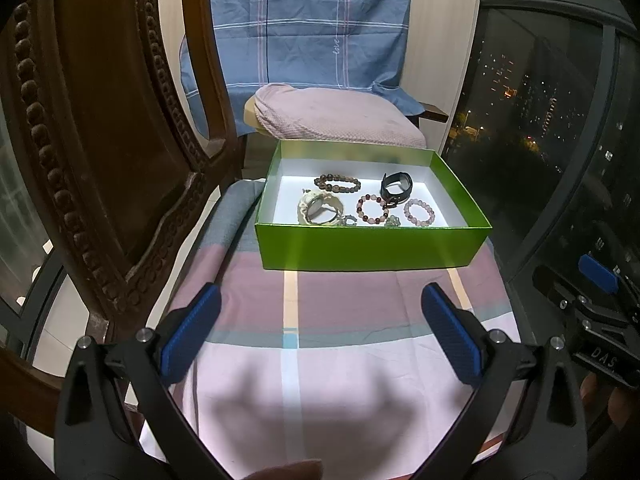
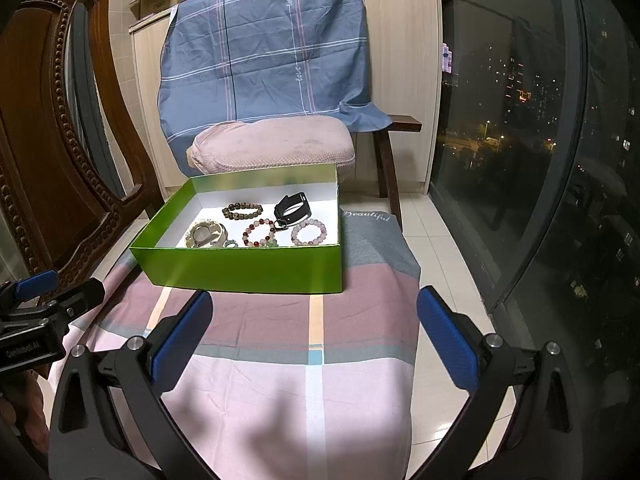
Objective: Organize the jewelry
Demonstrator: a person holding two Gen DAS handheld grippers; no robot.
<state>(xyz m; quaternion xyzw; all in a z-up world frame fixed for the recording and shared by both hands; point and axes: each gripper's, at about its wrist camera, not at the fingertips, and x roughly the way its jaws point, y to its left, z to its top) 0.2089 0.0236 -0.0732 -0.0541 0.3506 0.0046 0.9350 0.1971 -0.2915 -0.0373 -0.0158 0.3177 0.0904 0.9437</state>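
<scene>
**Jewelry crowded in the box, both grippers empty**

Jewelry lies inside the green box [image 1: 372, 246], which stands at the far end of the cloth-covered surface [image 1: 344, 304], close to its far edge. The left gripper [image 1: 320, 328] and the right gripper [image 2: 314, 330] both hover over the near part of the cloth, fingers spread wide, holding nothing.

The risk I see is in the crowding. The watch [image 1: 320, 208], the mixed bead bracelet [image 1: 372, 209] and the small pieces beside them touch each other near the front wall, so wide fingers may catch two things together. The black band [image 2: 291, 208] overlaps the bead bracelet. The light box may also slide on the cloth if a finger pushes its wall.
</scene>
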